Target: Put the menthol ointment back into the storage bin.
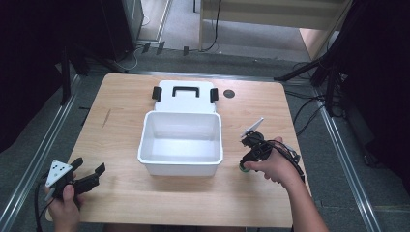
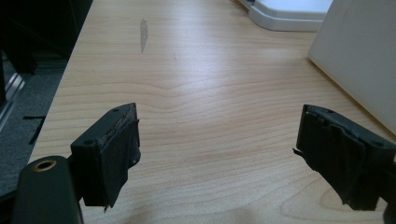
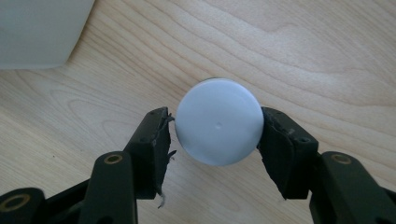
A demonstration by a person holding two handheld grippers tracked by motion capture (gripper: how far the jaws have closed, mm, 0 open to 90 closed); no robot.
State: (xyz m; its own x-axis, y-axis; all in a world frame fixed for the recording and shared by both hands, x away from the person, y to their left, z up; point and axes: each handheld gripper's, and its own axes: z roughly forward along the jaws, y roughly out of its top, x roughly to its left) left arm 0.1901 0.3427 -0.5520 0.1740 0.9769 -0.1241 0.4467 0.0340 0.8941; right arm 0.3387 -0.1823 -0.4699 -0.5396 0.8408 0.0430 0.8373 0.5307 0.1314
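One round white-capped object (image 3: 218,121) stands on the wooden table (image 1: 121,130) just right of the white box (image 1: 181,140), cap facing up, long axis vertical; its base shows green in the high view. The right gripper (image 3: 215,128) brackets it, both jaws at the cap's rim. One box, lid (image 1: 185,94) folded back behind it, holds nothing visible. The left gripper (image 2: 215,144), well left of the box, is spread wide with nothing between its jaws.

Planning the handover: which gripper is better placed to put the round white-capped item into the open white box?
Right: its gripper already brackets the white cap beside the box. The left gripper sits open over bare table.
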